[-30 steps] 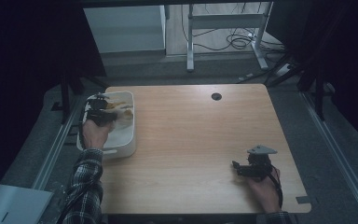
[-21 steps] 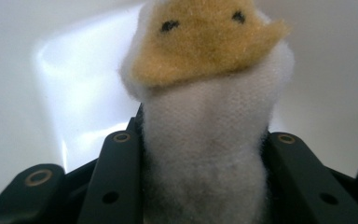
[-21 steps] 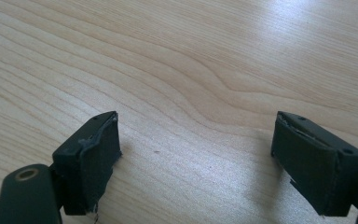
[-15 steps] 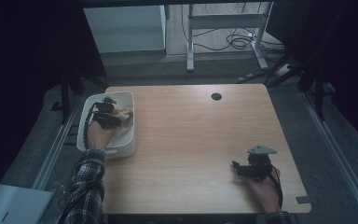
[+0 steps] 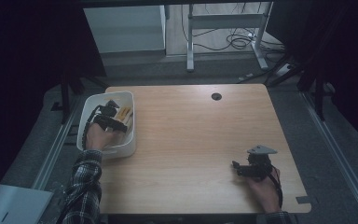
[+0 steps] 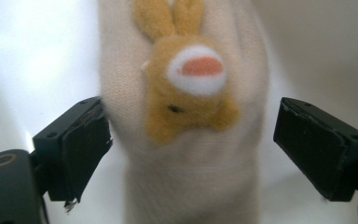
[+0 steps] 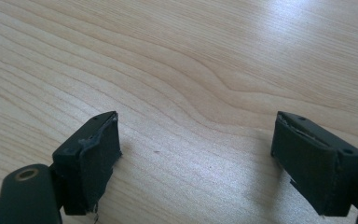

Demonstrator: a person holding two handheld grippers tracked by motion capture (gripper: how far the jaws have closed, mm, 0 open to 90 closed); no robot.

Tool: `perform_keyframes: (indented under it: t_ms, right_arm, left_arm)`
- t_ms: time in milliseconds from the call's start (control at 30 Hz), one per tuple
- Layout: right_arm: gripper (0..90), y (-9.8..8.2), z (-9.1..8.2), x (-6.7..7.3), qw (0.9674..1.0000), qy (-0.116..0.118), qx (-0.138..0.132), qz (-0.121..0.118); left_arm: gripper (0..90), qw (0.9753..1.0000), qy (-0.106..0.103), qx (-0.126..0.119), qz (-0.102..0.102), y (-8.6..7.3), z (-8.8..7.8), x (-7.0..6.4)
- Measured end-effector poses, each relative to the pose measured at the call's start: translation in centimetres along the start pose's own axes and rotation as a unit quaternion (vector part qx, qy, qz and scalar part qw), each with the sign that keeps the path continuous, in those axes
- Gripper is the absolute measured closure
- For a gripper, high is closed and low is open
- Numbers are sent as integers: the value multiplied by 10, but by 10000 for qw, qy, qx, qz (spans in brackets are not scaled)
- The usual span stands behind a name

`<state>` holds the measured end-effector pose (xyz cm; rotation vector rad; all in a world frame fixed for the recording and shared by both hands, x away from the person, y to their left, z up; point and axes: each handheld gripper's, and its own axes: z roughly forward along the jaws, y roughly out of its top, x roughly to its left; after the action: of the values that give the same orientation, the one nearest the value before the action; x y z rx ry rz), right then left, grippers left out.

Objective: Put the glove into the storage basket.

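A cream sock [image 6: 186, 186] with a yellow bunny patch [image 6: 186, 88] lies in the white bin [image 5: 89, 100] at the table's left edge. My left gripper [image 6: 193, 140] reaches into that bin [image 6: 28, 56]. Its jaws have just been opening and now stand wide, with the sock between them and the right pad [image 6: 317, 144] clear of it. In the high view the left gripper [image 5: 116, 123] sits over the bin beside the pale sock [image 5: 126, 113]. My right gripper [image 7: 196, 140] is open with nothing in it, held low over the bare wood near the front right [image 5: 237, 167].
The wooden table [image 5: 191, 140] has a dark cable hole [image 5: 216, 96] at its far edge. A metal rail [image 5: 51, 154] runs along the left side and another along the right. Desk legs and cables stand beyond the far edge.
The left hand has sunk a little deeper into the bin and shifted slightly. The right hand has kept still.
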<state>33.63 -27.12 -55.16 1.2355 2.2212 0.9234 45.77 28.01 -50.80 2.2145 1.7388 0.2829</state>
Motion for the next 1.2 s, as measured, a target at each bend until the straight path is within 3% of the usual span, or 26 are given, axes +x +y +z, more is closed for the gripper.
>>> perform_keyframes:
  t_ms: [100, 233, 300, 400, 600, 700, 733, 900, 1000, 1033, 1100, 1200]
  right_arm:
    - [158, 0, 0, 0, 10000, 0, 1, 3]
    - [158, 0, 0, 0, 10000, 0, 1, 3]
    - [157, 0, 0, 0, 10000, -1, 2, 4]
    - [157, 0, 0, 0, 10000, 0, 1, 1]
    - [158, 0, 0, 0, 10000, 0, -2, -2]
    - [158, 0, 0, 0, 10000, 0, 0, 1]
    - [157, 0, 0, 0, 10000, 0, 0, 1]
    - [158, 0, 0, 0, 10000, 1, 2, 5]
    - [157, 0, 0, 0, 10000, 0, 3, 5]
    - [158, 0, 0, 0, 10000, 0, 2, 6]
    - [158, 0, 0, 0, 10000, 0, 2, 5]
    - [158, 0, 0, 0, 10000, 0, 2, 3]
  left_arm:
    - [112, 9998, -74, -176, 38, -1, -9, 4]
    - [170, 9990, -71, -441, -92, -3, -19, 8]
    - [321, 9985, -111, -511, -167, -3, -22, 11]
    - [432, 9986, -254, -372, -263, -4, -17, 14]
    - [477, 9985, -429, -28, -341, -2, -3, 14]
    - [504, 9979, -556, 19, -341, 1, -1, 12]
    - [505, 9972, -661, 54, -334, 3, -1, 9]
    - [490, 9972, -712, 81, -198, 5, -1, 1]
    - [431, 9967, -770, -70, -253, 3, -4, 3]
    - [387, 9967, -754, -150, -264, 2, -5, 4]
    - [313, 9975, -524, -366, -288, 1, -9, 6]
    - [250, 9972, -428, -559, -272, -2, -13, 10]
